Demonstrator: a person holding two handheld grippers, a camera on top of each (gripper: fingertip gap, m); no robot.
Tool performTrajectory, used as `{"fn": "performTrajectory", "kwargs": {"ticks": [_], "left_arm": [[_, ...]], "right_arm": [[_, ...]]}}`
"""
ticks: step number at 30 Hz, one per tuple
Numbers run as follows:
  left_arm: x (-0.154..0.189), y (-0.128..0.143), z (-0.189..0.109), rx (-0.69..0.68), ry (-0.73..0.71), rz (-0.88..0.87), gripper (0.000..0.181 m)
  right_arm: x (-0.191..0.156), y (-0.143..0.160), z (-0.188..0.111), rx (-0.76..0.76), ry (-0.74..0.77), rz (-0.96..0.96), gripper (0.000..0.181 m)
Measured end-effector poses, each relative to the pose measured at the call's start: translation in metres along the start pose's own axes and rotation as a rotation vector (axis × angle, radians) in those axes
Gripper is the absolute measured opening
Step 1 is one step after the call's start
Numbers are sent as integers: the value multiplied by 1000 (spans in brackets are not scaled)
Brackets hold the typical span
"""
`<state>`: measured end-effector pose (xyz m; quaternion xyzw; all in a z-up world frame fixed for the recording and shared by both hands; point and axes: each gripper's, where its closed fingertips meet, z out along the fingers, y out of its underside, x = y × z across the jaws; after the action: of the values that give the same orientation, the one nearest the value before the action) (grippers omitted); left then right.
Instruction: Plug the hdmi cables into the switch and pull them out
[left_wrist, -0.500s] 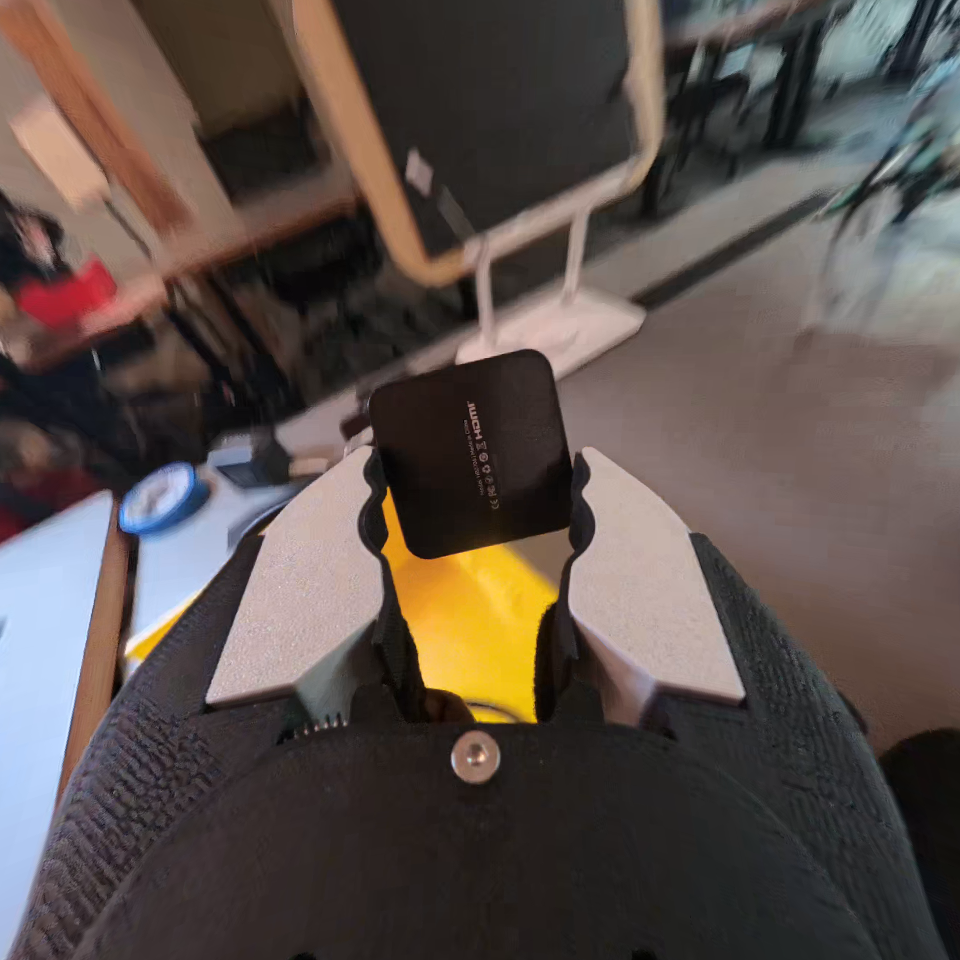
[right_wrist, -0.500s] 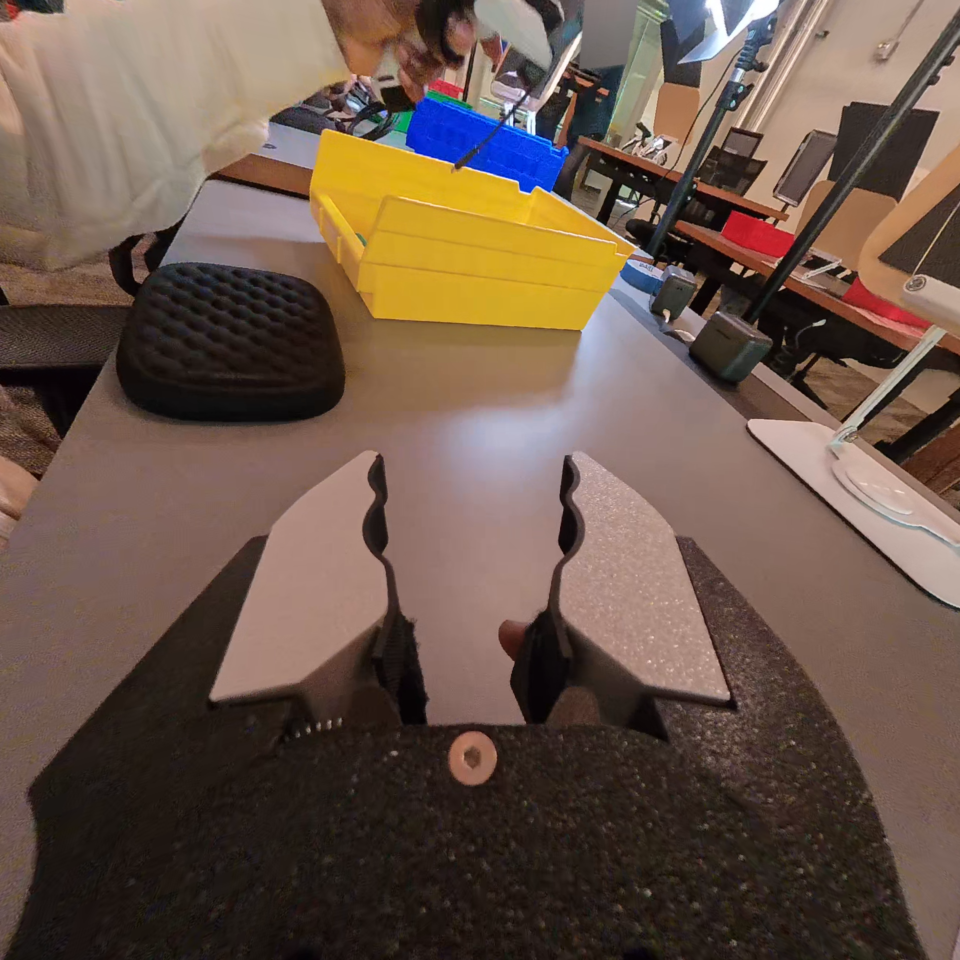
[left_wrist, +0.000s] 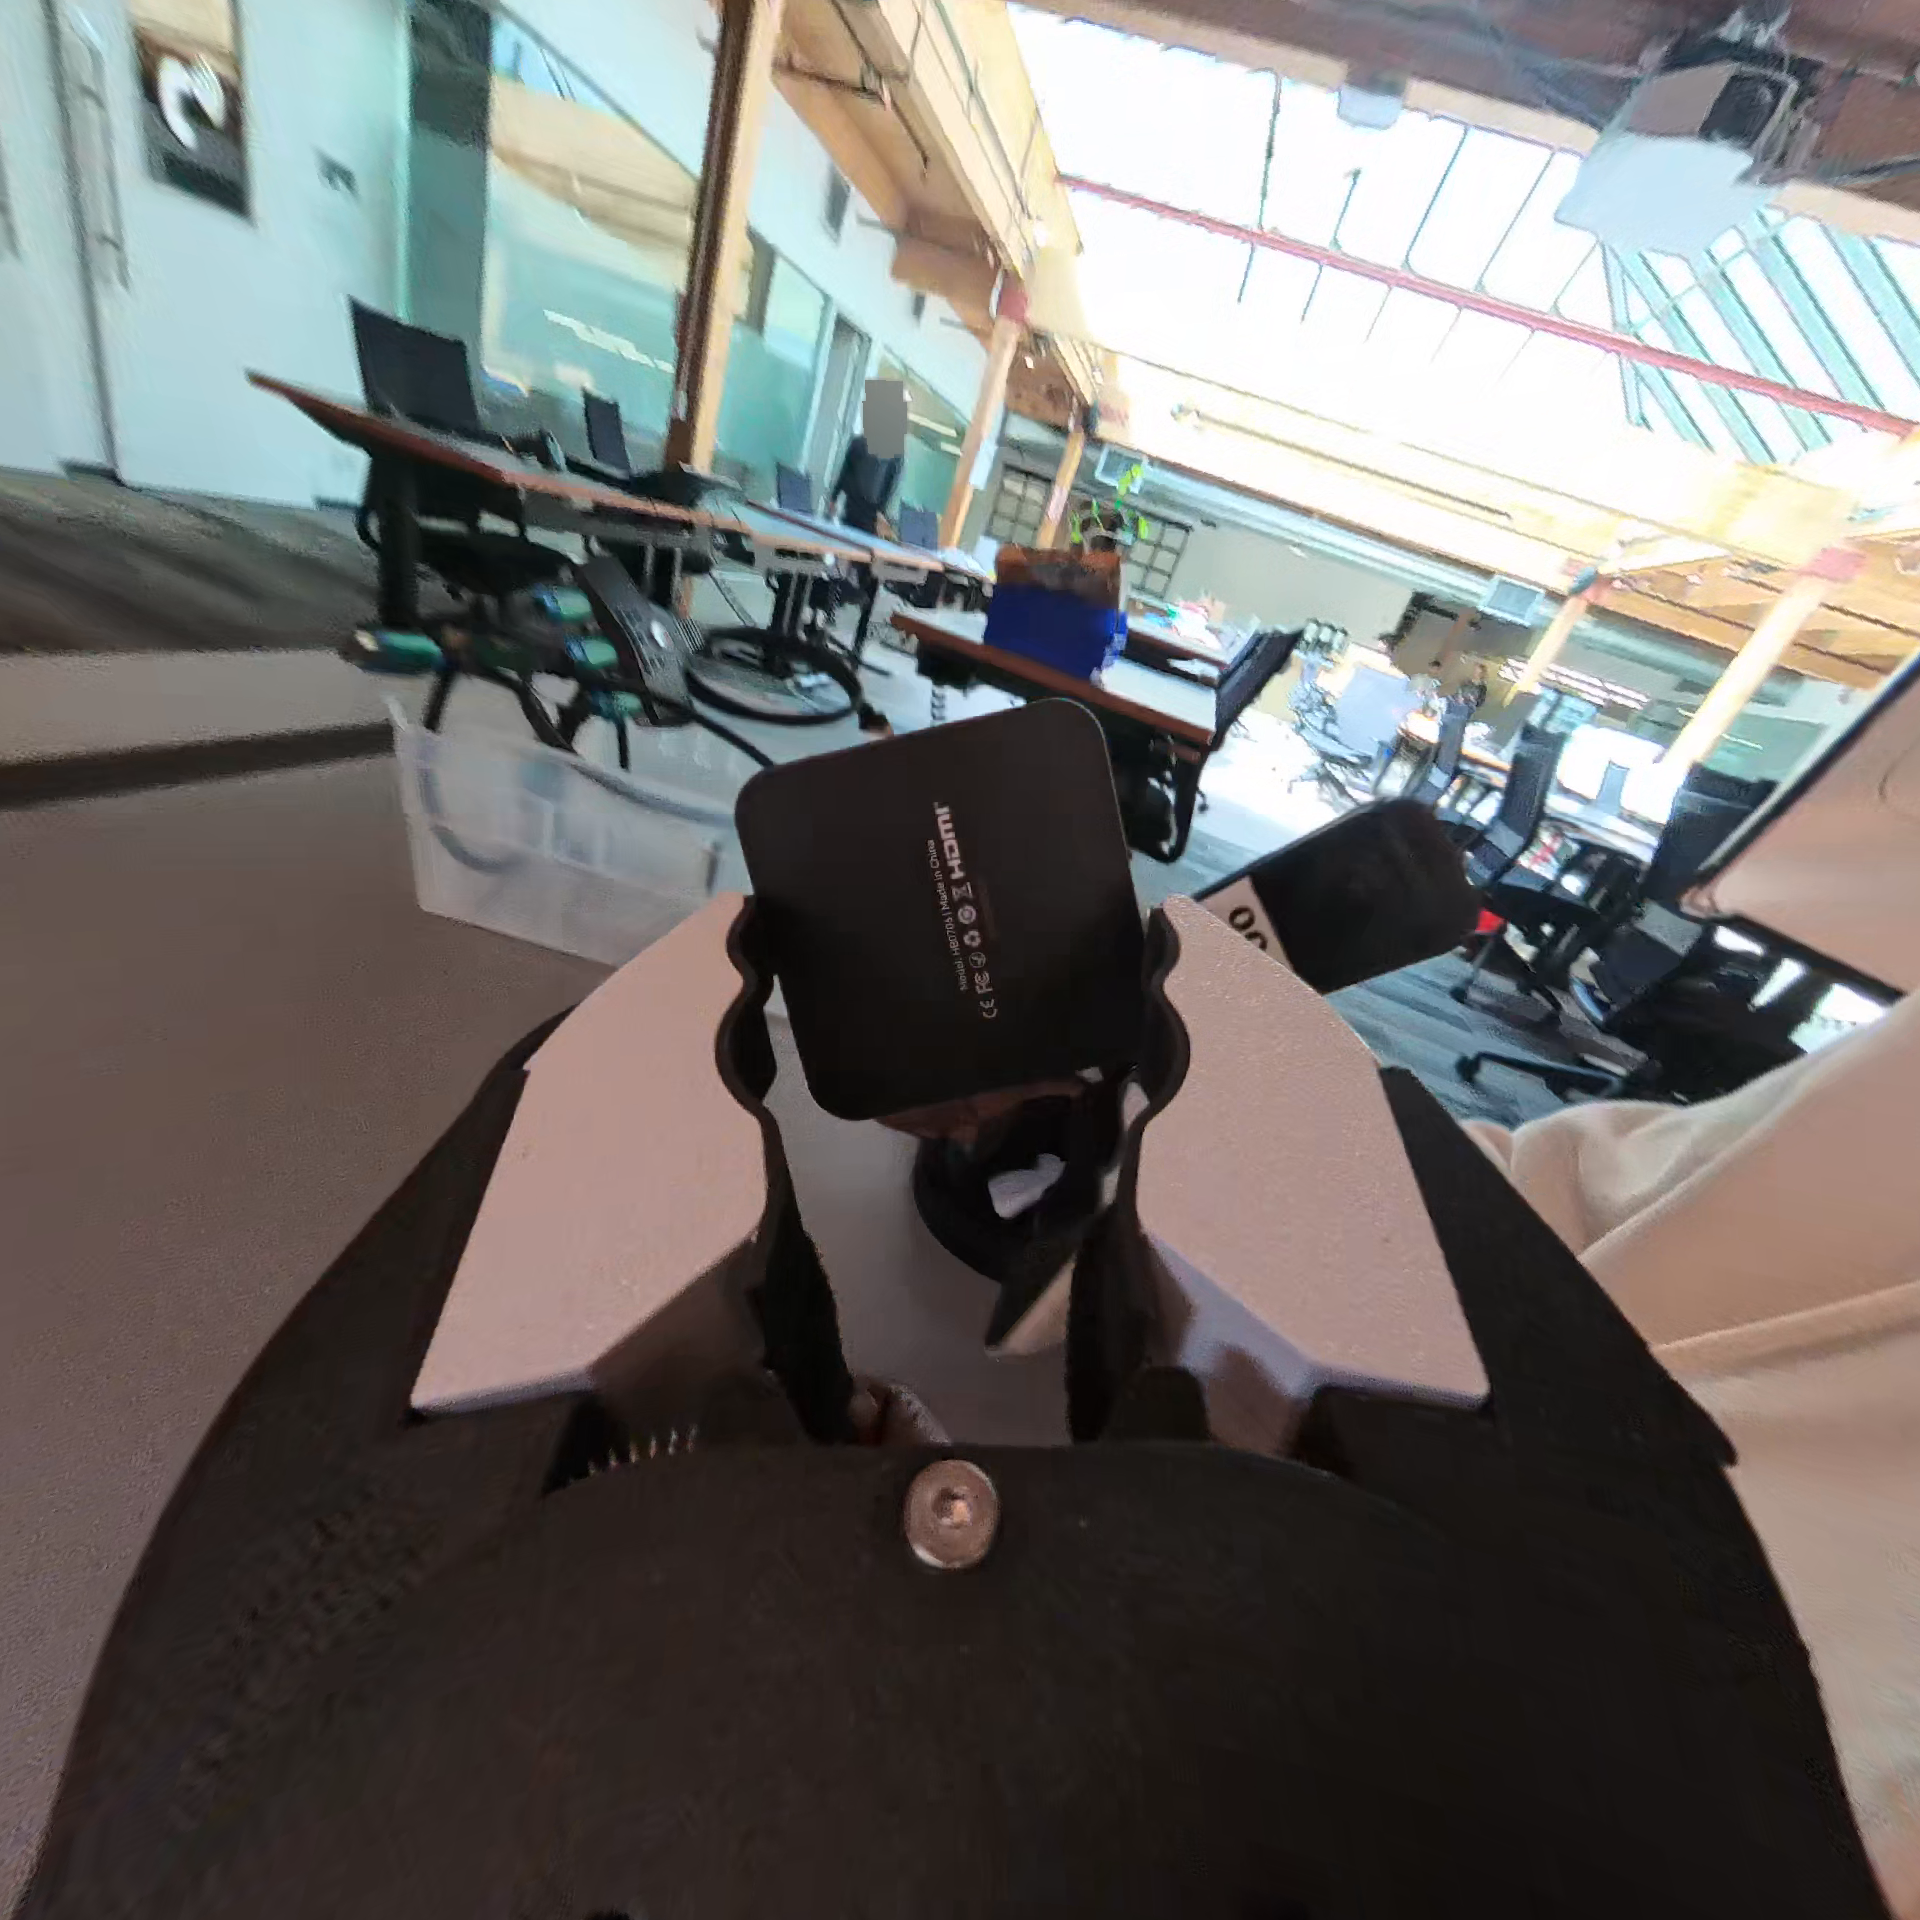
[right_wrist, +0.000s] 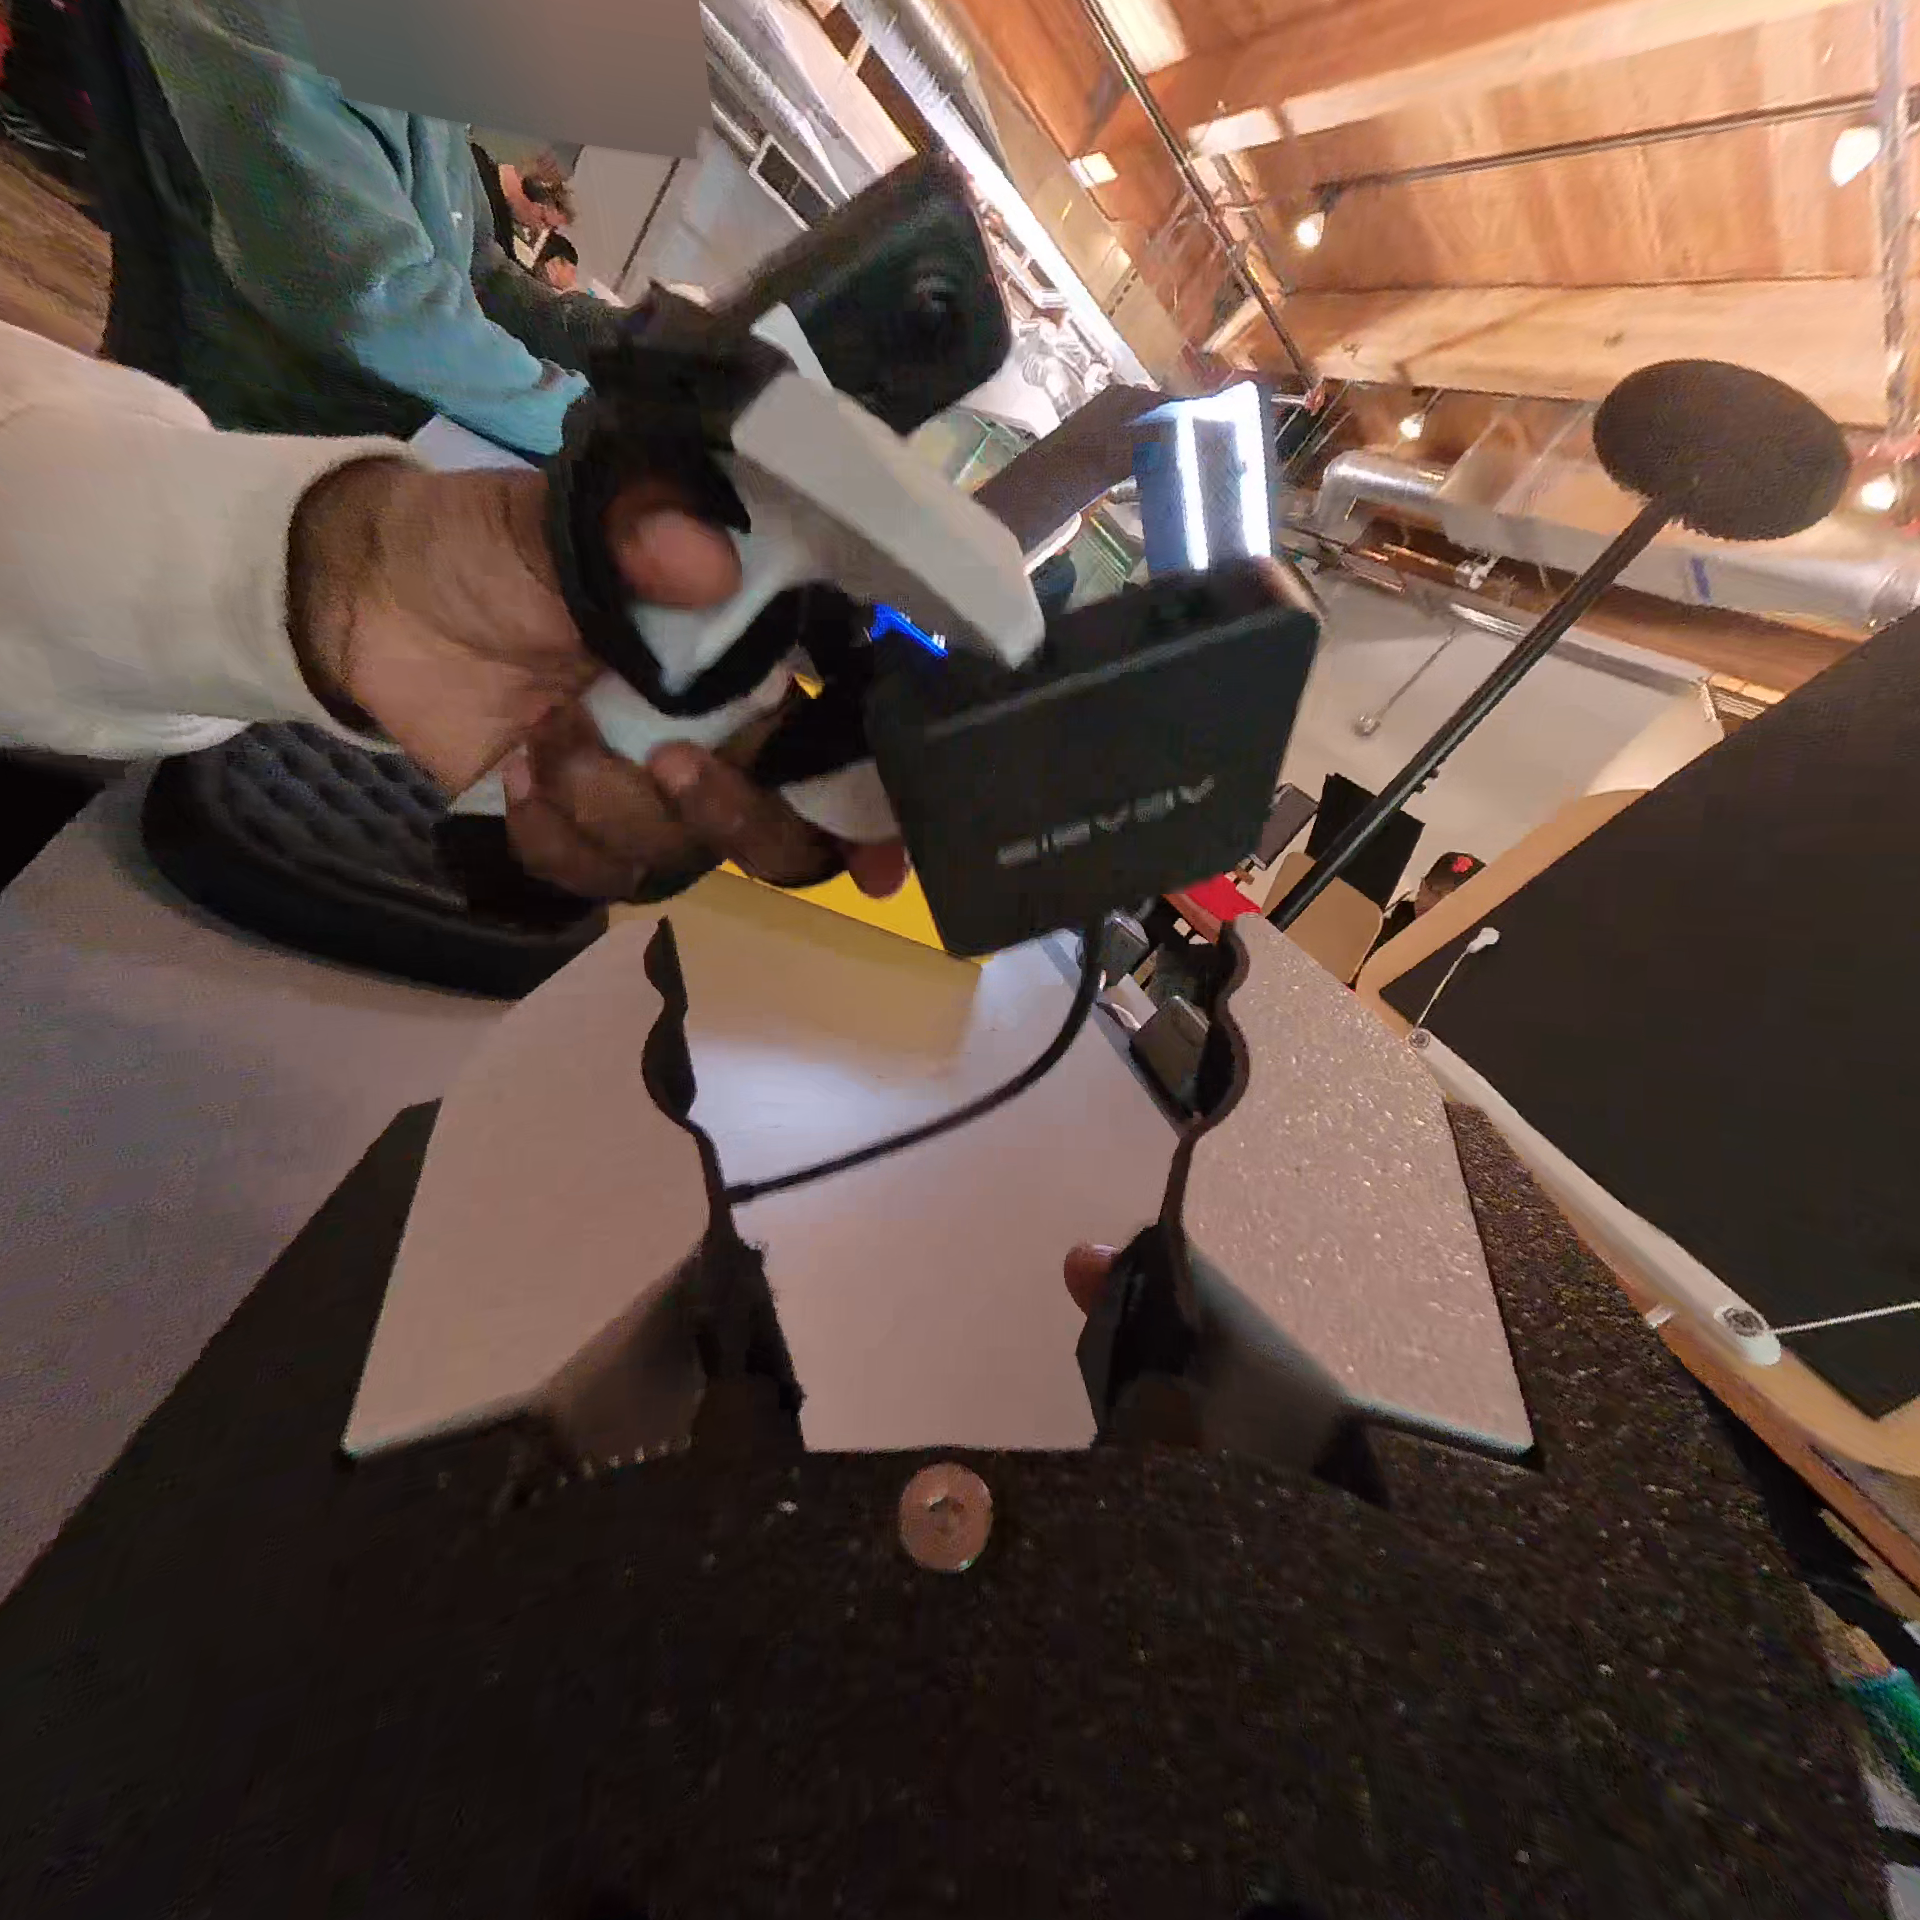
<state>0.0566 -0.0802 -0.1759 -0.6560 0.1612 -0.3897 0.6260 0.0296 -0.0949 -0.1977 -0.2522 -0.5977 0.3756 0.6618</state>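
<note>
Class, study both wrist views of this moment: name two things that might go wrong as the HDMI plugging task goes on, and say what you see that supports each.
1. The left gripper pinches the switch only by its lower edges, held in the air; a push on a plug may twist it loose.
2. A thin black cable hangs from the switch across the open right gripper; it could snag on a finger.

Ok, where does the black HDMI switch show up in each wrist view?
Left wrist view: the switch sits at centre, label side to the camera, clamped between the left tool fingers.
Right wrist view: the switch is upper centre, held aloft by the left tool, above the open right tool.
Shared landmark: the cream sleeve.
</note>
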Motion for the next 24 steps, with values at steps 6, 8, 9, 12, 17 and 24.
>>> {"fn": "performTrajectory", "kwargs": {"ticks": [6,8,9,12,17,24], "left_arm": [[-13,16,4,-83,-12,-60,69],[-16,20,2,-84,-9,-86,69],[-14,24,2,-99,8,-113,69],[-11,38,5,-145,36,-142,69],[-6,28,-3,-147,102,-41,70],[-31,8,-37,-118,-162,779,81]], "right_arm": [[15,5,0,-25,106,-12,88],[20,0,1,11,132,0,95],[14,1,3,9,95,0,96],[6,9,7,-67,92,-104,79],[13,4,3,-30,105,-13,78],[54,11,-16,118,162,548,77]]}}
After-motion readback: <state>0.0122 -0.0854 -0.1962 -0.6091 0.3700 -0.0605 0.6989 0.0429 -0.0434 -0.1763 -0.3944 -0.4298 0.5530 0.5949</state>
